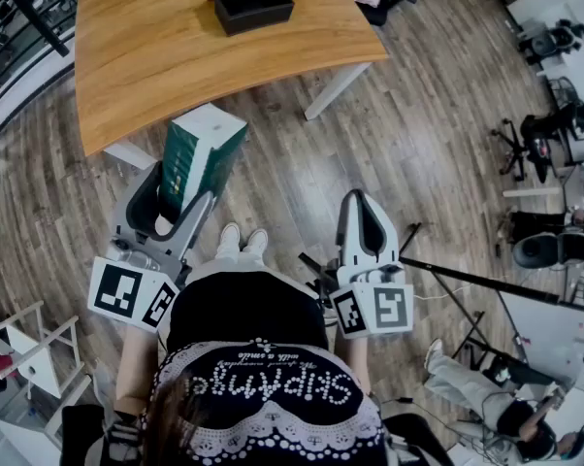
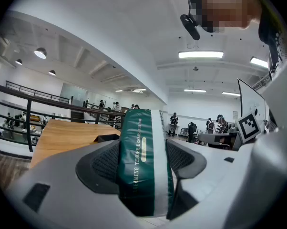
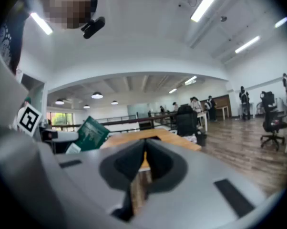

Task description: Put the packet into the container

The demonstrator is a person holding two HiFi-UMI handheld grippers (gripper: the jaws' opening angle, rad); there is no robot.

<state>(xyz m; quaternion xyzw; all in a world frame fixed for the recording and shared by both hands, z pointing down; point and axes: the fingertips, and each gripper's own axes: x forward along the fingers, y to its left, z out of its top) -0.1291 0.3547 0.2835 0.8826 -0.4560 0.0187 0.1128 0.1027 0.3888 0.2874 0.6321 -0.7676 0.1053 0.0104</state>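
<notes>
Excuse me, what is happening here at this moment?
A person stands in front of a wooden table with a two-jaw gripper in each hand. The left gripper grips a green and white packet between its jaws, held above the floor short of the table. The right gripper is shut and holds nothing. The black container sits on the table, and the packet is not yet in it.

Open floor (image 1: 302, 178) leads to the table (image 1: 146, 56), bare around the open-topped container (image 1: 256, 19)
</notes>
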